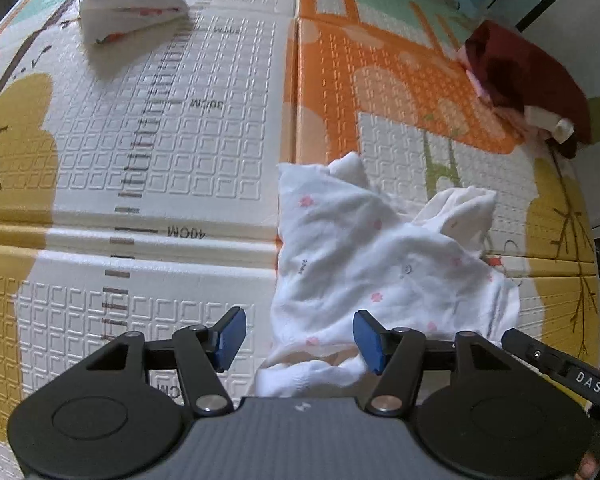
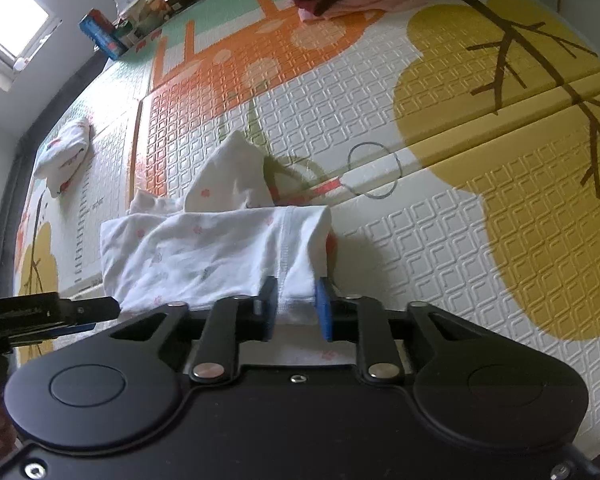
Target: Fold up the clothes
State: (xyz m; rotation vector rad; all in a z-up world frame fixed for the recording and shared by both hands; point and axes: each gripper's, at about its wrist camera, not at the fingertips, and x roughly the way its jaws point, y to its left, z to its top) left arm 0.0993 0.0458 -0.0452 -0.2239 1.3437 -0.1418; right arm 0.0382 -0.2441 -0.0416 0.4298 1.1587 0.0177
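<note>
Right gripper [image 2: 296, 310] pinching white floral garment [image 2: 204, 248] hem at lower centre; left gripper [image 1: 299, 338] spread, empty. Risk: thin pinch slipping, fold collapsing.

Both wrist views look steeply down, close over the play mat [image 1: 204, 128] — the left across its middle toward the far edge, the right from beside it — sharing the white garment [image 1: 380, 256], folded bundle [image 2: 62, 156] and maroon pile [image 1: 528, 76].

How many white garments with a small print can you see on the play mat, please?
2: a crumpled white garment near the grippers, its edge in the right gripper, and a folded white garment at the mat's far corner. The dark red pile may hide more.
</note>
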